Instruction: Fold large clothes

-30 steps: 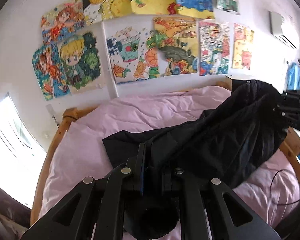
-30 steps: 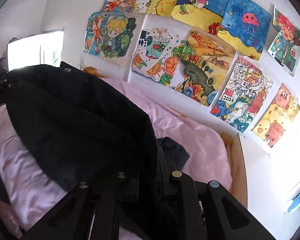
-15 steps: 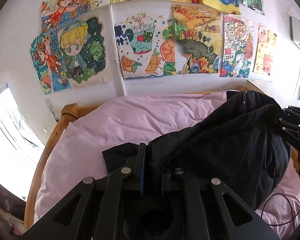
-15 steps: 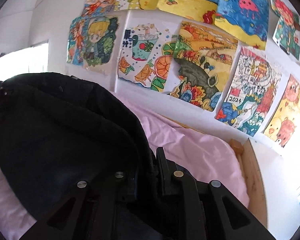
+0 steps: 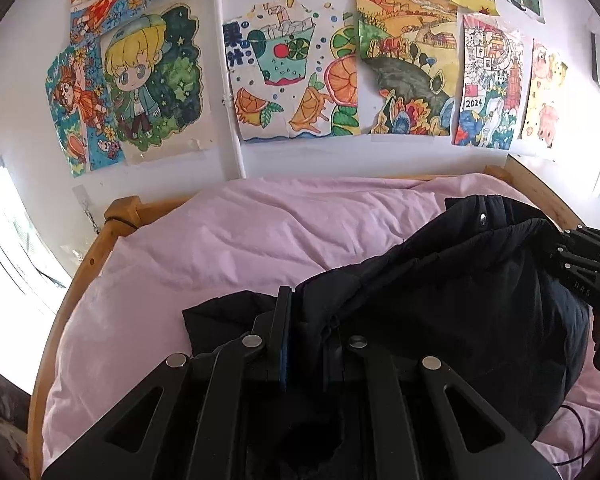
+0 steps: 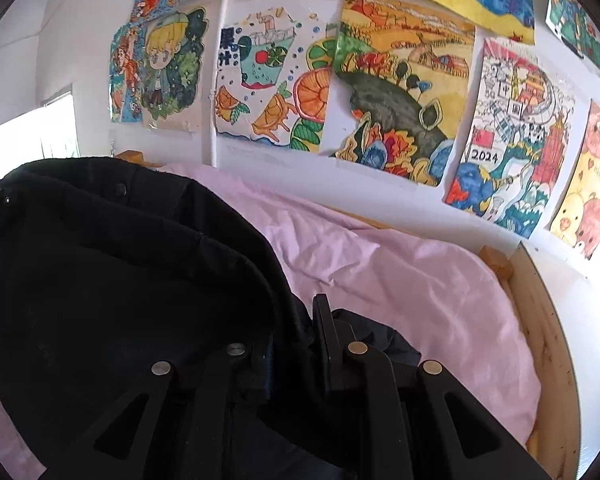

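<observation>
Two grippers carry one black jacket point(image 5: 440, 304) between them, and we see it strung across the pink bedding point(image 5: 268, 240) of a wooden-framed bed point(image 5: 96, 248). Our left gripper point(image 5: 312, 320) has its jaws pinched nearly together on a bunched edge of the cloth, and nothing about that grip has changed over the last second. Our right gripper point(image 6: 296, 324) is likewise clamped on dark fabric, with only a narrow gap filled by the folds; in the left wrist view it shows at the far right edge point(image 5: 580, 256), gripping the other end of the garment.

Compared with a second ago, both cameras sit lower and closer to the wall. The drawings point(image 5: 284, 76) taped there now fill far more of each view, and the top row is cut off by the upper edge. The jacket, which earlier hung high as a tall dark drape well above the mattress, now lies lower: its bulk rests close over the bedding, and a loose flap point(image 5: 220, 320) lies flat on the pink cover just left of the left gripper. In the right wrist view the garment point(image 6: 120, 280) spreads lower and wider than before, covering the left half of the bed, with a small dark corner point(image 6: 384, 340) poking out beside the right finger. A bright window point(image 5: 4, 240) stays at the left edge.
</observation>
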